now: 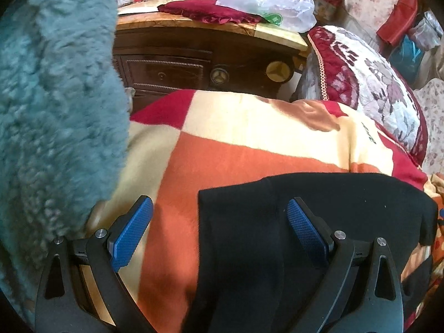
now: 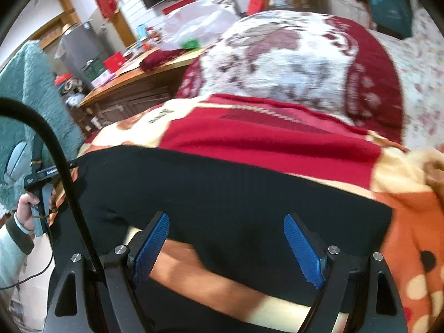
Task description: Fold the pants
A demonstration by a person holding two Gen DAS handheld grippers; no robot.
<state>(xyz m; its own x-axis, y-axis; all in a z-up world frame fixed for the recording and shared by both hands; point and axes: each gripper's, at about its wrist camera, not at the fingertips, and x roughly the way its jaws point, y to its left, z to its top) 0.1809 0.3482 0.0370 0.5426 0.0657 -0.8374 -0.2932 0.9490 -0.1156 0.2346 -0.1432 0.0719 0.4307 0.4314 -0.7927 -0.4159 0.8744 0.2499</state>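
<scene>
Two grippers, both with jaws spread wide and nothing between the pads. Left gripper (image 1: 219,227) hangs over the bed with the near-left edge of the black pants (image 1: 319,222) running up between its fingers: the right pad sits above black cloth, the left pad above bare orange-and-cream blanket (image 1: 222,144). Whether it touches the cloth, cannot tell. Right gripper (image 2: 226,238) points down at the pants (image 2: 222,188) too; their lower hem edge crosses just ahead of its fingertips, blanket showing beneath. Pants lie flat across the blanket, a wide black band, seemingly already doubled since a long seam or fold line runs up past the left gripper's right pad. Patterned cushion (image 2: 291,55) sits beyond both grippers; a fuzzy teal garment (image 1: 55,97) hangs to the left of the left gripper. In the right view a hand (image 2: 27,211) grips the other tool's handle far left. Handling guess: soft, limp knit, light, no stiffness, so it will sag and drape from any single pinch; matte surface should not slip on the ribbed pads. Layers may separate if only the top one is caught. Best take: pinch through all layers at the two corners of one short end, one gripper each, then carry over together.
</scene>
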